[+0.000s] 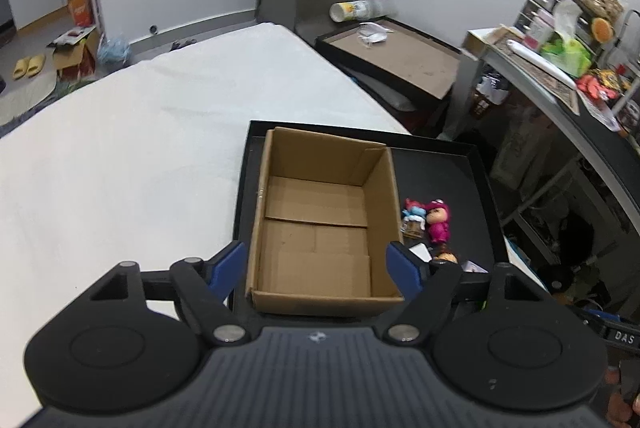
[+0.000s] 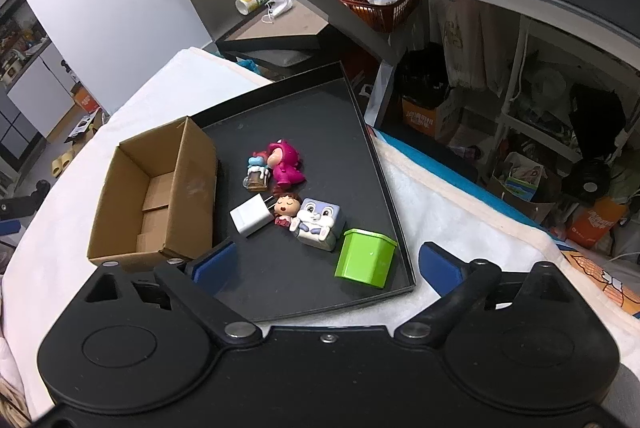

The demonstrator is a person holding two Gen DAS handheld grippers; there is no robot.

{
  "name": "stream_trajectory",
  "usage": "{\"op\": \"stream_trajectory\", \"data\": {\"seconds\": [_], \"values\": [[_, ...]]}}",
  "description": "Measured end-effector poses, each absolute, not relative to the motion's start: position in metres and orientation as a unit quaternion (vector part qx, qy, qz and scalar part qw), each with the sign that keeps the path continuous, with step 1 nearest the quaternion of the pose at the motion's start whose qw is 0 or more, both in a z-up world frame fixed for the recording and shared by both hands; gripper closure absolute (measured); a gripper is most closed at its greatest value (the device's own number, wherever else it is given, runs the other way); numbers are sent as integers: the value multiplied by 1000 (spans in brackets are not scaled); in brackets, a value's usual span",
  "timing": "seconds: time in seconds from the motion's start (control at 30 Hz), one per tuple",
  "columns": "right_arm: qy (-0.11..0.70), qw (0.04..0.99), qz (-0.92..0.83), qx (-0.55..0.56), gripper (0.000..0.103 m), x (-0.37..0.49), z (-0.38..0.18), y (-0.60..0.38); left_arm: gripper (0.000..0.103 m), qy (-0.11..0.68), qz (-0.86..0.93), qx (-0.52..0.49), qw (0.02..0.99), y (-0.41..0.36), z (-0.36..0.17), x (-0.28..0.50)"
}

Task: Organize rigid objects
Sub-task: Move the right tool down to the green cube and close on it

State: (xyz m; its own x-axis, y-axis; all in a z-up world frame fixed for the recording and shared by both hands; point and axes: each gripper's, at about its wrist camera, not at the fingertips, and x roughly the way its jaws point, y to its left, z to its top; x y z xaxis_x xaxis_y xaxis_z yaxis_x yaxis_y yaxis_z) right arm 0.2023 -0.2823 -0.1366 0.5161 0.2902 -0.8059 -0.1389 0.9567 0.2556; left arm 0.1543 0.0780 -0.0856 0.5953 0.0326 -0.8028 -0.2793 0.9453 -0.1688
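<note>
Blue-padded and spread wide with nothing between its jaws, the left gripper (image 1: pixel 320 264) hangs over the near end of an empty cardboard box (image 1: pixel 316 220), its pads standing just outside the box's two long walls. That box sits at the left of a shallow black tray (image 2: pixel 384 164) laid on a white-covered surface (image 1: pixel 120 148).

Moving right across the tray, the items awaiting sorting lie in a loose cluster: a small blue-topped bottle figure (image 2: pixel 256 172) touching a pink doll (image 2: pixel 285 164), then a white charger plug (image 2: pixel 252 215) against a brown-haired doll head (image 2: pixel 287 206), a grey bunny block (image 2: pixel 320 222), and, nearest the tray's right rim, a green lidded tub (image 2: pixel 366 257). Farther right, the right gripper (image 2: pixel 326 266) is likewise open and empty, poised low over the near part of the tray with the green tub between its spread pads but untouched.

Trouble looks likeliest from crowding. Toys that touch may be dragged or toppled if a pad catches a neighbour during a pinch. The lightweight box, unsecured, could skid or tip should the left pads close on its walls or bump them. With both grippers working the same small tray, a collision above it is a fair risk.
</note>
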Motion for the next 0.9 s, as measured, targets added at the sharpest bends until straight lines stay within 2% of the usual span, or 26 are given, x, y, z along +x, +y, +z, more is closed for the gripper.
{"op": "stream_trajectory", "data": {"seconds": [0.43,0.7,0.9], "values": [[511,848,104,98,13,234,-167,-279,30,469,103,-169,861,108,-124,177],[536,831,88,118,18,244,-189,-282,37,494,95,-177,846,119,-151,190],[550,820,82,136,32,251,-205,-284,47,513,91,-183,834,122,-170,198]]}}
